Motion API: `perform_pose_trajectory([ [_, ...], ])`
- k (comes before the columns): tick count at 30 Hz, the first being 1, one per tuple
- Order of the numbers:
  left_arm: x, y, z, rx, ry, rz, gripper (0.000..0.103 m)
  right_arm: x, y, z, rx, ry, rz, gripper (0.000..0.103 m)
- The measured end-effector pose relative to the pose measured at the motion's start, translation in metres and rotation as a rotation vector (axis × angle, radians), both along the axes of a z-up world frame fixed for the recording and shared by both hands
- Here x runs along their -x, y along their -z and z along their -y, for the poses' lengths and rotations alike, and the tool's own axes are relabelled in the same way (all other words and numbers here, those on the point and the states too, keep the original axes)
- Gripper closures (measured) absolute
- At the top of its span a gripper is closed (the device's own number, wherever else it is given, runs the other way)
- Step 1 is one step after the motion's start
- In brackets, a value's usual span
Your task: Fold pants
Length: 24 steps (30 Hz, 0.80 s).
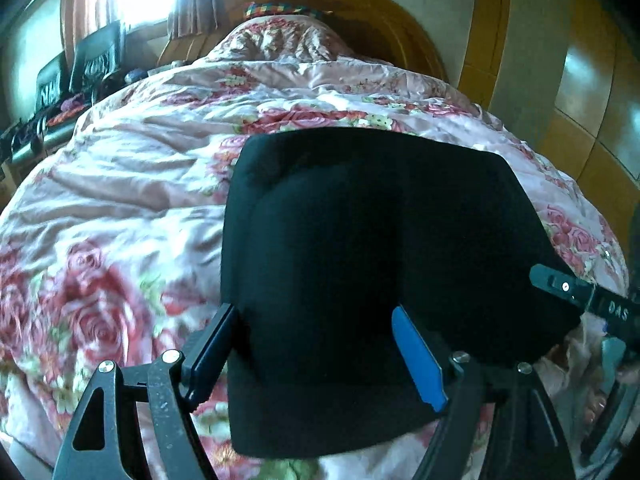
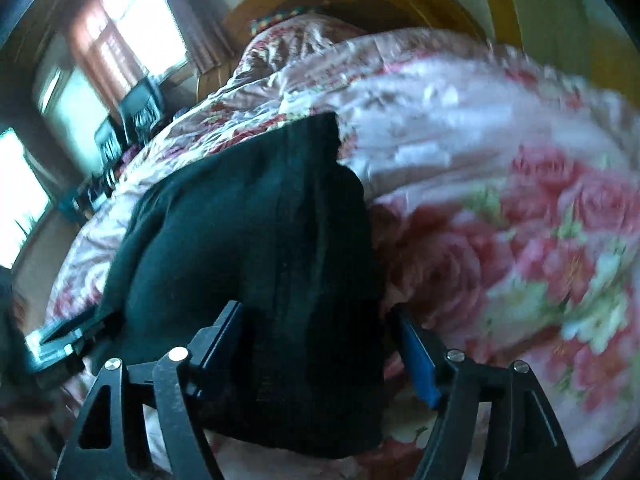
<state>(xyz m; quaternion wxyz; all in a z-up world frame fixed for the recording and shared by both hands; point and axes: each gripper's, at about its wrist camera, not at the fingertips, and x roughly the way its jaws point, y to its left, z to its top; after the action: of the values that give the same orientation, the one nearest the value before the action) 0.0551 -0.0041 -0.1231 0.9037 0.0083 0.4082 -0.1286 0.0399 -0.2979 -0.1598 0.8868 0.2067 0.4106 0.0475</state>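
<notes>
The black pants (image 1: 368,264) lie folded into a thick block on the bed, filling the middle and lower part of the left view. The flowery blanket (image 1: 132,184) spreads all around them. The left gripper (image 1: 316,344) has its jaws wide apart over the near edge of the pants. The right gripper (image 2: 316,344) also has its jaws apart, nothing pinched. A wooden headboard (image 1: 360,4) curves along the top.

Bed (image 1: 120,184) carried everything, covered by rumpled pink floral quilt (image 1: 132,240). Black pants (image 1: 360,240) lay folded in compact block directly on quilt. Bunched quilt mound (image 1: 276,40) sat at far end, against curved wooden headboard (image 1: 372,4).
</notes>
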Motion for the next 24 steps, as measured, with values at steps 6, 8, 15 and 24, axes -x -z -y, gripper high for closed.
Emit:
perform_pose_trajectory([
  [6,0.004,0.004,-0.008,0.050,-0.015,-0.035,0.023,0.001,0.013,0.011,-0.145,0.009,-0.035,0.020],
  [8,0.004,0.004,-0.009,0.053,-0.011,-0.036,0.022,0.001,0.015,0.010,-0.155,0.003,-0.038,0.020],
  [15,0.001,0.013,-0.022,0.143,-0.021,-0.082,0.015,-0.004,0.016,0.005,-0.180,-0.057,-0.039,0.020],
  [24,-0.009,0.037,-0.045,0.384,-0.064,-0.226,0.008,-0.011,0.025,0.000,-0.228,-0.093,-0.040,0.017],
])
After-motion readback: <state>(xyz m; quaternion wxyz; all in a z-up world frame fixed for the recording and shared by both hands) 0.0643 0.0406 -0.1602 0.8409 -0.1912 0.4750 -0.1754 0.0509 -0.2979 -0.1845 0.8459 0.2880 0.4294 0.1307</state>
